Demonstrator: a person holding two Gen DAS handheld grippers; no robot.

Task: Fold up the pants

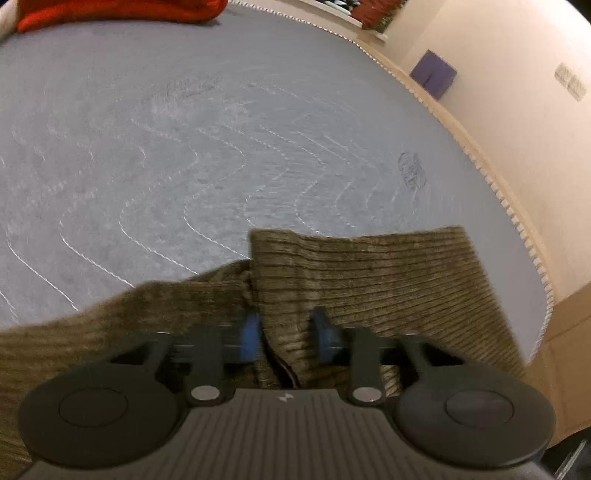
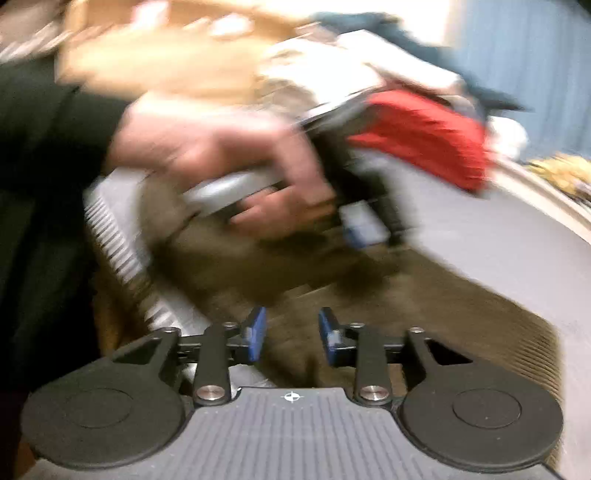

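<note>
Olive-brown corduroy pants (image 1: 369, 273) lie on the grey mattress (image 1: 221, 129) near its right edge. In the left wrist view my left gripper (image 1: 288, 332) is shut on a raised fold of the pants, which fills the gap between the blue pads. The right wrist view is blurred. There my right gripper (image 2: 291, 334) stands open just above the pants (image 2: 461, 332), with nothing pinched between its pads. A person's hand (image 2: 229, 147) in a dark sleeve holds the left gripper (image 2: 365, 225) low over the cloth ahead of it.
A red garment (image 1: 122, 11) lies at the mattress's far end, beside a pile of other clothes (image 2: 369, 66). The piped mattress edge (image 1: 517, 221) runs along a cream wall. A purple box (image 1: 434, 74) sits by that wall.
</note>
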